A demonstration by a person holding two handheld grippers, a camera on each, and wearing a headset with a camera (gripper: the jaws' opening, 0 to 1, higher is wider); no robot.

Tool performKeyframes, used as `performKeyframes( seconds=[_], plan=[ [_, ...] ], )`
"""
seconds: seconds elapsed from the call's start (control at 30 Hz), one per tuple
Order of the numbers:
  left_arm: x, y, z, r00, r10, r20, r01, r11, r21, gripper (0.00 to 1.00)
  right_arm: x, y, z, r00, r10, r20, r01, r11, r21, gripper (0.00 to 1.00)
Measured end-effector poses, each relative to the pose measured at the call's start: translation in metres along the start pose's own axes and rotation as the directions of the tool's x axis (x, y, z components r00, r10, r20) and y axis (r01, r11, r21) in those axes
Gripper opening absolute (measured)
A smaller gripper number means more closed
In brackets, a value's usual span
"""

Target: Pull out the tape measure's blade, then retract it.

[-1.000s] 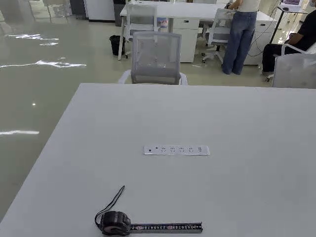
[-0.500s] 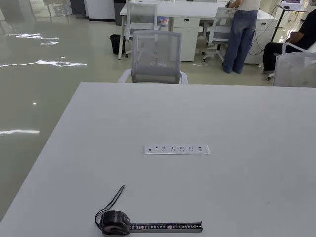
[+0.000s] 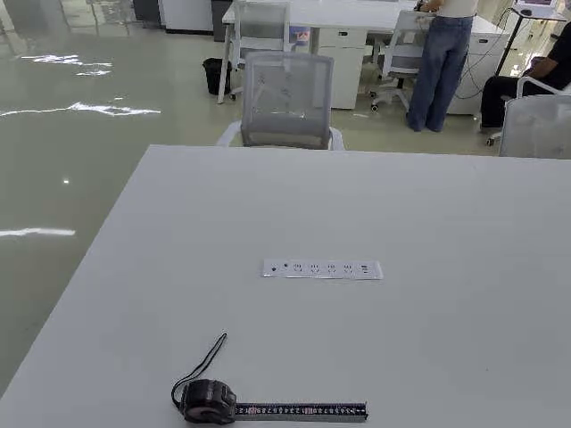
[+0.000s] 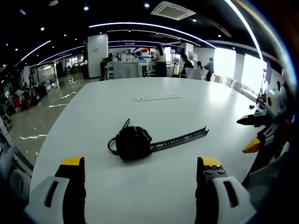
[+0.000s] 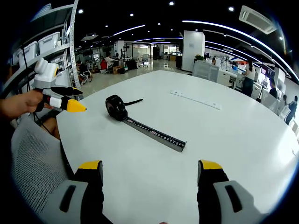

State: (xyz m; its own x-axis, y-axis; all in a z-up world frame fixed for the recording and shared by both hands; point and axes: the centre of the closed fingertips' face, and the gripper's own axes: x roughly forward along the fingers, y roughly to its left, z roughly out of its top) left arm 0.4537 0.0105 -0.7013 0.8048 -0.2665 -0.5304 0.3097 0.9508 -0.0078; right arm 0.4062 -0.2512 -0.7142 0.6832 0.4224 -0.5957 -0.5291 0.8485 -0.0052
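Retraction likely wants the spread left claw (image 4: 140,162) pinning the tape measure (image 3: 208,401) while the equally spread right claw (image 5: 150,164) eases the blade (image 3: 303,411) home

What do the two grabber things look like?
They match. The left gripper and right gripper each have two pale grey jaws with black inner sides and yellow tips. Seen from the side, each has a white body and jaws narrowing to yellow points.

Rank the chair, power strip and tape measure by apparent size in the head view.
1. chair
2. tape measure, blade out
3. power strip
The tape measure is nearer the camera, so second and third are unsure.
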Motion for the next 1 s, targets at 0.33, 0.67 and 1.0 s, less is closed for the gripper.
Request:
performKeyframes(
  seconds=[0.33,0.67,1.0],
  plan=[
    [0.012,0.008,0.005,0.9985,0.051,0.021,-0.051,0.999,0.006,0.97,0.005,-0.007,-0.004,0.9994,0.035,0.002,-0.035,0.999,-0.017,0.80],
    [0.030,0.004,0.004,0.9990,0.043,-0.009,-0.043,0.999,-0.009,0.95,0.005,-0.023,-0.007,0.9954,0.095,0.007,-0.095,0.994,-0.049,0.72],
    [0.046,0.005,0.002,0.9984,0.053,-0.022,-0.053,0.999,-0.011,0.93,0.007,-0.034,-0.005,0.9787,0.205,0.010,-0.204,0.977,-0.065,0.65]
  ],
)
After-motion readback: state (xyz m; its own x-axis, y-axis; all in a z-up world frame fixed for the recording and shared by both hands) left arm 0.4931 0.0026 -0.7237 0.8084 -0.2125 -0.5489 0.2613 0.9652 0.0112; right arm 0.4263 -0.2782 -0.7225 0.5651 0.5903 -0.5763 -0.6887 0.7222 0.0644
